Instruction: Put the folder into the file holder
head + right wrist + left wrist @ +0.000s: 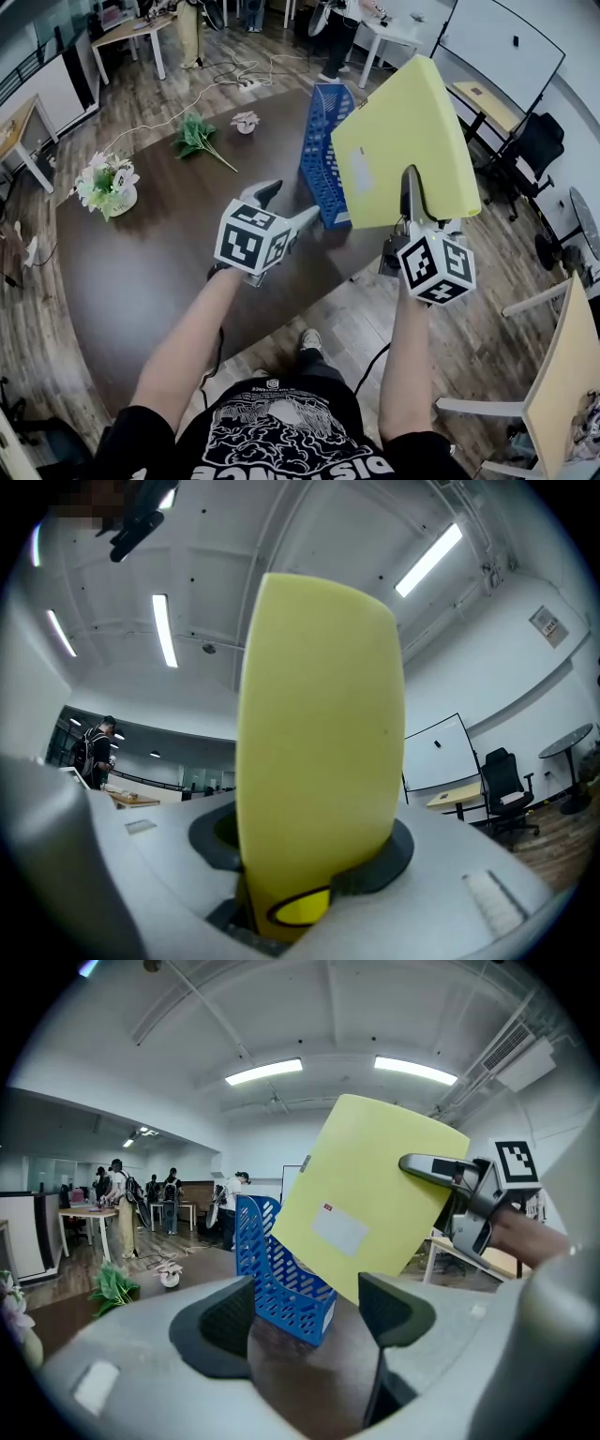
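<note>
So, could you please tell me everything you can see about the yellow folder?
The folder is plain pale yellow and thick, with rounded corners and a white label on one face. It looks like card or plastic. The right gripper is shut on its lower edge and holds it tilted in the air, close beside the blue file holder, not yet inside it. Nothing else visibly touches it.

Left gripper [286, 206]: jaws apart, nothing between them, pointing slightly down. Right gripper [412, 202]: tilted upward, jaws clamped on the yellow folder [403, 141]. Both forearms extended forward
</note>
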Available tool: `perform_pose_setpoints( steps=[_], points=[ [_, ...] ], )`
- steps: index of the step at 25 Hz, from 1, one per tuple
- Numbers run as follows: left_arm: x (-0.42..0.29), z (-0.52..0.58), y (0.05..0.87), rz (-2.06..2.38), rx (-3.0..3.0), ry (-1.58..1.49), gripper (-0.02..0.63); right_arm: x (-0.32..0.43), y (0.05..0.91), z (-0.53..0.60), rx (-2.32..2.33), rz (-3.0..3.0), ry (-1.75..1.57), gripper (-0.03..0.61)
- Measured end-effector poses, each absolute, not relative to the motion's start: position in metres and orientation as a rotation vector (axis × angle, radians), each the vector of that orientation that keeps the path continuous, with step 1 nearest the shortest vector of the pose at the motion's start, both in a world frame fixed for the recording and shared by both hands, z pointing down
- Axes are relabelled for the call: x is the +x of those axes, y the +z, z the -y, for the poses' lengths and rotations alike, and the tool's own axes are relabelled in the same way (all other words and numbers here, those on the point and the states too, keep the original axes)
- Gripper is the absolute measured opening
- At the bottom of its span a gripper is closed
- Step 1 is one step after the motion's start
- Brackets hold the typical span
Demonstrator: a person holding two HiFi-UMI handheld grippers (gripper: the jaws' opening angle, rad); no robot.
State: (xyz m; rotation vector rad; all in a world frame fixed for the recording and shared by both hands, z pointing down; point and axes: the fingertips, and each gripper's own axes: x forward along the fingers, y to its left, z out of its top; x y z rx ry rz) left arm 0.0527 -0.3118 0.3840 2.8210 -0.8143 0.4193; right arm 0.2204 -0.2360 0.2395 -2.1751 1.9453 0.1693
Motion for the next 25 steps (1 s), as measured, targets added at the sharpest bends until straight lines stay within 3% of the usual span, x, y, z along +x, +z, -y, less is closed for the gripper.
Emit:
perform_pose_setpoints(
  steps=[25],
  points=[
    [0.061, 0.374, 0.390, 0.939, 2.756, 0.429, 0.359, 0.225, 0.242, 0.344, -2.154, -2.113, 0.099, 0.196]
  ],
)
